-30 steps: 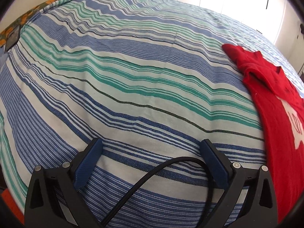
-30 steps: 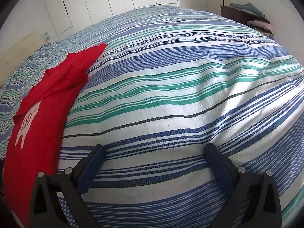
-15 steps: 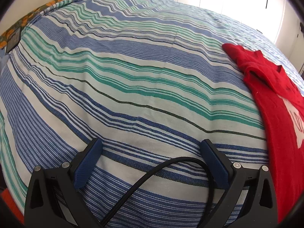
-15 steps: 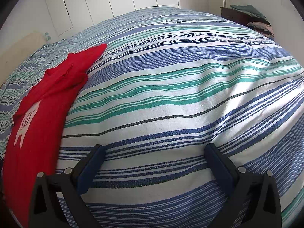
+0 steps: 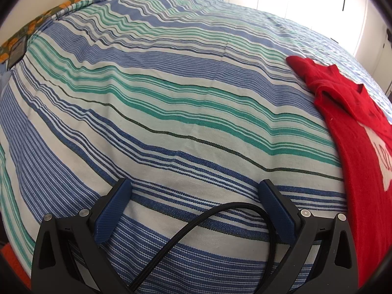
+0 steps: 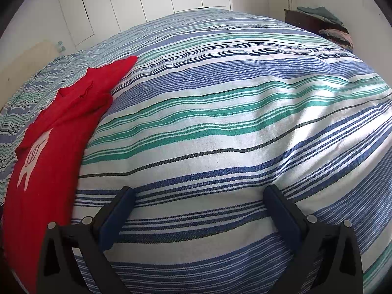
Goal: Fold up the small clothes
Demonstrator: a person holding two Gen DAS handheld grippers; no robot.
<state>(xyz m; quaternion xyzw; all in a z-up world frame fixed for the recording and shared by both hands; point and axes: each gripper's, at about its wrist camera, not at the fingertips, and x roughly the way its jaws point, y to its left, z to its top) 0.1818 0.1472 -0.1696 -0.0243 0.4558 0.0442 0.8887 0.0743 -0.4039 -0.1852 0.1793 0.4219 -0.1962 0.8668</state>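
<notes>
Shirt (image 5: 352,132) — red, with a white print on its chest — is lying spread along the striped bedspread (image 5: 171,112), running from about 2 o'clock down to 4 o'clock in the left wrist view and from 10 o'clock down to 8 o'clock in the right wrist view, which puts it between the two tools. Left gripper (image 5: 197,191) is hovering low over bare stripes with its blue pads spread wide and nothing between them, a black cable (image 5: 220,216) looping across the gap. Right gripper (image 6: 201,196) is likewise gaping and empty, pointing across the bed toward a dresser (image 6: 306,19) piled with clothes at 1 o'clock.

Little is changing from a second ago: both views are creeping slightly, the shirt sliding a touch toward the frame edge in each, while the garment itself is lying just as it did — one sleeve bunched near the collar, the hem end running out of frame. Neither tool is touching the cloth.

For the task, that reads as a pause before the first fold. The likely next move is for both grippers to turn inward and pinch the shirt's edges; the bunched sleeve may need smoothing first.
</notes>
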